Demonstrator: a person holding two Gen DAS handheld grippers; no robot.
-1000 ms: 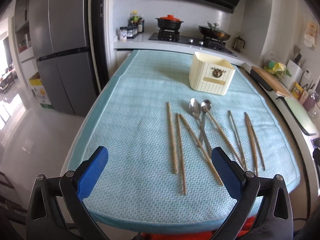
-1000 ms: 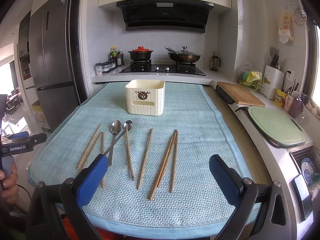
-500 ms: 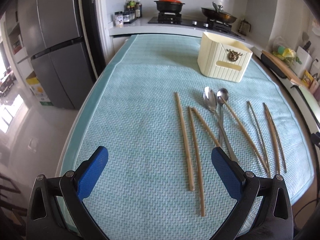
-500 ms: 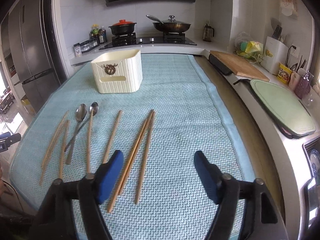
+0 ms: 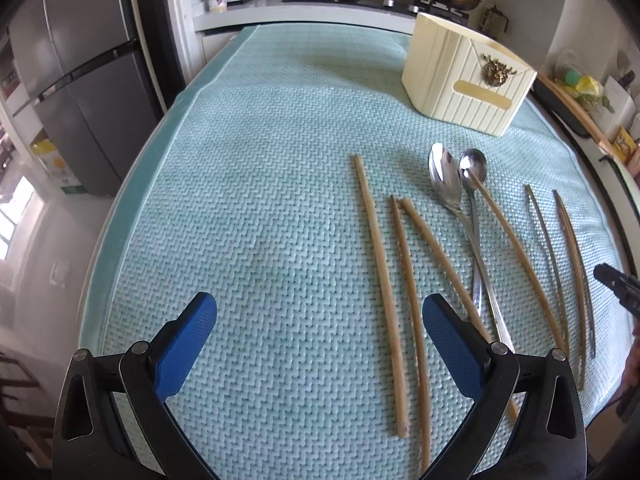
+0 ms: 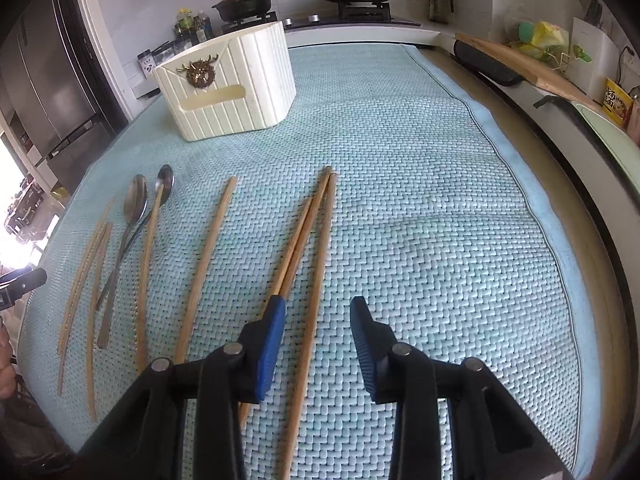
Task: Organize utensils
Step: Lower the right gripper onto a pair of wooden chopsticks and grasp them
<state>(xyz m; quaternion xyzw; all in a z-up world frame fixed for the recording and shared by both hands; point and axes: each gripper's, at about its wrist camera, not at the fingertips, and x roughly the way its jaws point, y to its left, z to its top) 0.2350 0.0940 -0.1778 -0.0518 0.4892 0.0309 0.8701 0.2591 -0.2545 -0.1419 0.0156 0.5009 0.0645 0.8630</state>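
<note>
Nearest, the right gripper hangs with fingers parted over one chopstick; the left gripper gapes wide over the mat; spoons lie beyond, holder farthest on the counter

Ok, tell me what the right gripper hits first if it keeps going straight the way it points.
Probably the mat itself: the right gripper, open, has one chopstick lying between its fingers, and farther ahead the way looks free. The holder sits off left.
</note>
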